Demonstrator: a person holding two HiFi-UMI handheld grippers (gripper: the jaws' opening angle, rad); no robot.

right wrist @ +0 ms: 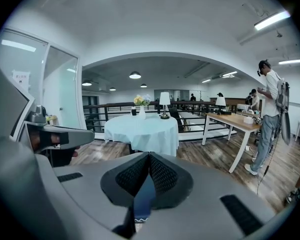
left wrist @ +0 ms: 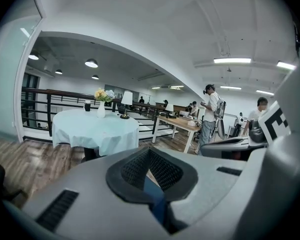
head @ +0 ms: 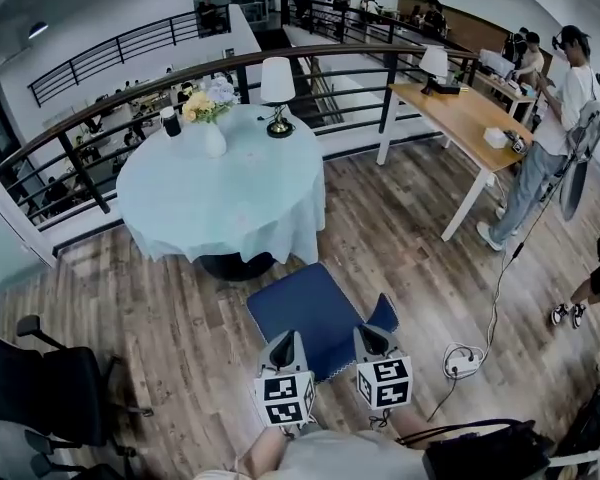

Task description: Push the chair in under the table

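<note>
Chair (head: 310, 313), blue seat: stands on the wood floor at 5 o'clock of the round surface (head: 230, 203). Its far edge is near the cloth hem and the seat is not yet under. I judge most of the push is left to do.

Left hand-held gripper (head: 283, 346): clenched, nothing between the pads, set at the chair's near edge on the 7 o'clock side.

Right hand-held gripper (head: 372, 336): clenched likewise, at the near edge on the 5 o'clock side.

I take it both are kept shut to act as blunt pushers. One on each side should keep the chair from slewing. I cannot tell whether the tips touch the chair.

Vase (head: 214, 138) and lamp (head: 278, 93): on the surface's far half, toward 12 o'clock. A hard bump might rock them.

Views: only the head view gives the gap from chair to surface and the spacing of the hand-held grippers. Only the gripper views show the pads meeting, with a blue sliver of chair below them. The right gripper view has the surface at 12 o'clock; the left gripper view has it at 10 o'clock.
</note>
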